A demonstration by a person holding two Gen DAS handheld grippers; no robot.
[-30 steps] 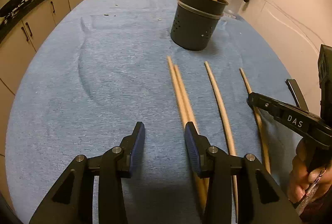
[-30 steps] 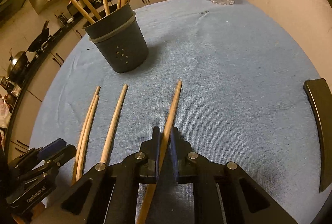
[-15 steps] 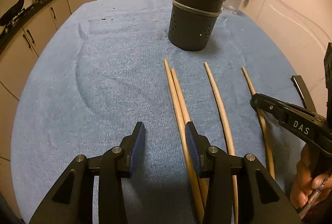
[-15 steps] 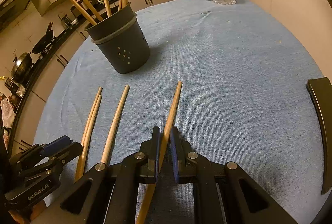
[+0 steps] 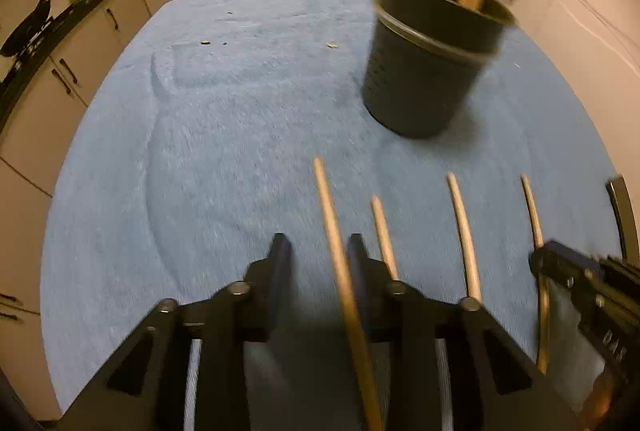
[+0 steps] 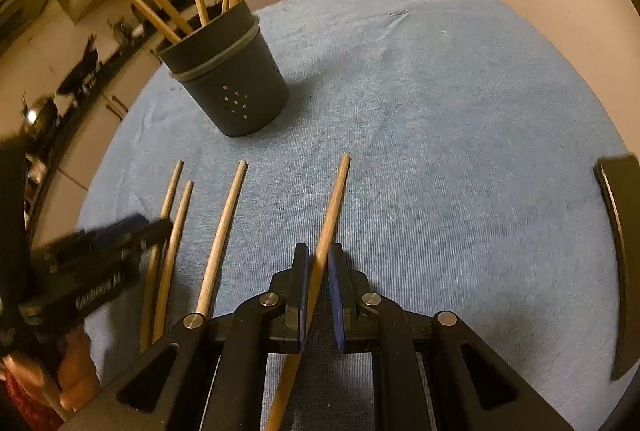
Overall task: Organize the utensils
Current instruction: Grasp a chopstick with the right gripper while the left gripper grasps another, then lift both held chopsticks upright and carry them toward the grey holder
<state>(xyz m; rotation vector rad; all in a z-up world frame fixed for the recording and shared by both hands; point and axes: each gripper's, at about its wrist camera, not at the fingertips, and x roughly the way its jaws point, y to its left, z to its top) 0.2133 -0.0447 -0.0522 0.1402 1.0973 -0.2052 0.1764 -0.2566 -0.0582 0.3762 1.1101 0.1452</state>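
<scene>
Left wrist view: my left gripper (image 5: pixel 316 263) has just been closing around one chopstick (image 5: pixel 332 227), pads not yet pressing, while my right gripper (image 6: pixel 318 271) clenches another chopstick (image 6: pixel 330 215) for the holder (image 6: pixel 232 83).

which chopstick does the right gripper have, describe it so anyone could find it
Start at the blue cloth and find the dark perforated holder; a row of wooden sticks sits in front of it. It is the chopstick farthest right in the right wrist view. It stands apart from the other three chopsticks and is clamped in the right gripper.
</scene>
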